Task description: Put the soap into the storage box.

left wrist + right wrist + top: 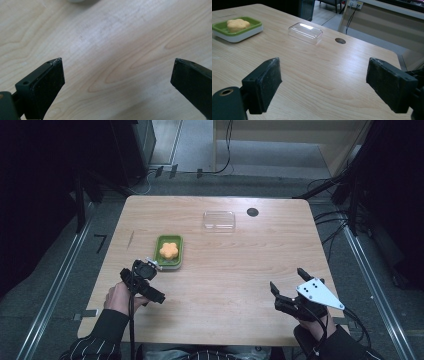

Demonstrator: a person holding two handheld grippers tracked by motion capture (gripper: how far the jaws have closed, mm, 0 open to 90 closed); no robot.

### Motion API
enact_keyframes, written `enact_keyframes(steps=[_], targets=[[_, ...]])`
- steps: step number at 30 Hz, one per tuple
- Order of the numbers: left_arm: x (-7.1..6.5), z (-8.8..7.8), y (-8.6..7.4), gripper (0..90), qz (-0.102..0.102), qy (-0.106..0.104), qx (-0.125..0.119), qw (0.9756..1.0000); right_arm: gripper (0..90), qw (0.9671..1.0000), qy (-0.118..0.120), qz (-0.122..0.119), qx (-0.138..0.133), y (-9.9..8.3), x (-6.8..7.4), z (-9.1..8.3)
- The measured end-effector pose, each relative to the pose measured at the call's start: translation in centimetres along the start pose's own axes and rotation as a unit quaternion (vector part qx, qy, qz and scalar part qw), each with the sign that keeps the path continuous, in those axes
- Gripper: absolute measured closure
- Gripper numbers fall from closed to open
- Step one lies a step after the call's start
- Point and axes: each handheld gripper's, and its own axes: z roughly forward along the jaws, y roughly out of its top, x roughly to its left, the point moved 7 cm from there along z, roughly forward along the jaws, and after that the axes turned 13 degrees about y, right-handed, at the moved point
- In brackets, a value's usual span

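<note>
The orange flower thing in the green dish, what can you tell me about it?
The orange flower thing is a soft-looking, sponge-like block shaped like a rounded five-petal flower, pale orange all over. It lies flat inside the green dish, which has a white base and sits on the wooden table. Nothing else touches it; the left gripper is close by the dish, jaws open.

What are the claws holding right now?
Nothing. The left claw and the right claw are both open over bare table. The soap sits untouched in its dish.
</note>
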Motion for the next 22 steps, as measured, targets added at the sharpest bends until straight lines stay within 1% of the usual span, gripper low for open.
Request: enact_keyframes(steps=[1, 2, 3, 4, 5, 7, 9, 16, 22], targets=[[0.0, 0.0, -0.1, 0.0, 0.002, 0.001, 0.0, 1.0, 13.4, 1.0, 0.0, -0.001, 0.001, 0.0, 0.0, 0.0], [-0.2, 0.0, -0.2, 0.0, -0.002, -0.001, -0.001, 1.0, 13.4, 1.0, 0.001, -0.001, 0.001, 0.0, 0.0, 0.0], [-0.2, 0.0, -0.4, 0.0, 0.001, -0.001, 0.0, 1.0, 13.4, 1.0, 0.001, -0.001, 0.001, 0.0, 0.1, 0.0], [-0.3, -0.1, -0.5, 0.0, -0.001, 0.0, -0.001, 1.0, 13.4, 1.0, 0.001, -0.001, 0.001, 0.0, 0.1, 0.0], [-0.3, -0.1, -0.7, 0.0, 0.003, -0.003, 0.0, 1.0, 13.4, 1.0, 0.0, -0.001, 0.001, 0.0, 0.0, 0.0], [-0.4, -0.1, -0.9, 0.0, 0.004, -0.002, 0.004, 1.0, 13.4, 1.0, 0.0, 0.0, 0.001, 0.0, 0.0, 0.0], [-0.9, 0.1, -1.6, 0.0, 0.007, -0.006, 0.009, 0.9999, 13.4, 1.0, 0.001, -0.001, 0.001, 0.0, 0.0, 0.0], [-1.2, 0.3, -2.8, 0.0, 0.011, -0.011, 0.016, 0.9998, 13.4, 1.0, -0.001, 0.001, -0.001, -0.1, -0.1, -0.1], [-1.2, 0.8, -3.0, 0.0, 0.008, -0.016, 0.02, 0.9997, 13.4, 1.0, -0.001, 0.0, 0.0, -0.1, -0.1, -0.1]])
